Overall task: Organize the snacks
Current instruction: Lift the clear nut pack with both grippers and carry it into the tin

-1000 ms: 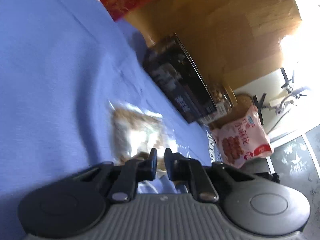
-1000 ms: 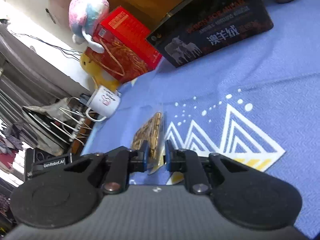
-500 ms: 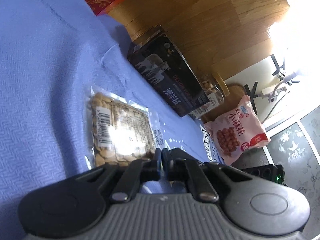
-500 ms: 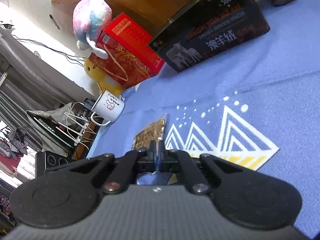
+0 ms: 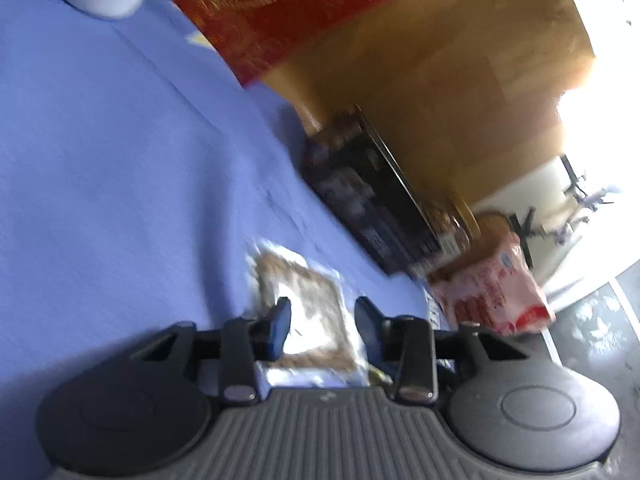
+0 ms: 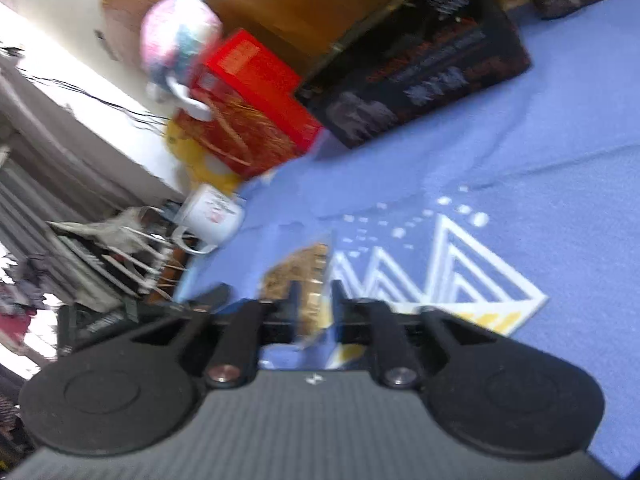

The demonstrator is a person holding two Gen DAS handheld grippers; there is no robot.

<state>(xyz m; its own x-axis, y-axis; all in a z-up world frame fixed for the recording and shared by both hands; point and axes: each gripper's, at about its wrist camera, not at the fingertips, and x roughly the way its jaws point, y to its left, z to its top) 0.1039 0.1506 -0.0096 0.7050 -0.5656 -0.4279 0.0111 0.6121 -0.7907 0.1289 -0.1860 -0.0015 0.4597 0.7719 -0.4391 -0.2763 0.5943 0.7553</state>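
A clear packet of brown snacks (image 5: pixel 310 312) lies flat on the blue cloth (image 5: pixel 120 168). My left gripper (image 5: pixel 323 322) is open, its fingers standing either side of the packet's near end. The same packet (image 6: pixel 304 276) shows in the right wrist view, between the fingers of my right gripper (image 6: pixel 316 300), which is open with a narrow gap. A pink snack bag (image 5: pixel 496 288) stands at the right behind the packet. Both views are blurred.
A long black box (image 5: pixel 372 200) (image 6: pixel 420 64) lies along the wooden wall. A red gift box (image 6: pixel 248 108) with a plush toy (image 6: pixel 176 48) and a white mug (image 6: pixel 212 212) sit at the cloth's far corner. A jar of nuts (image 5: pixel 444 216) stands by the pink bag.
Both grippers were shut on the packet's edges half a second ago and have opened. The packet now lies loose on the cloth, and both grippers have drawn back slightly.
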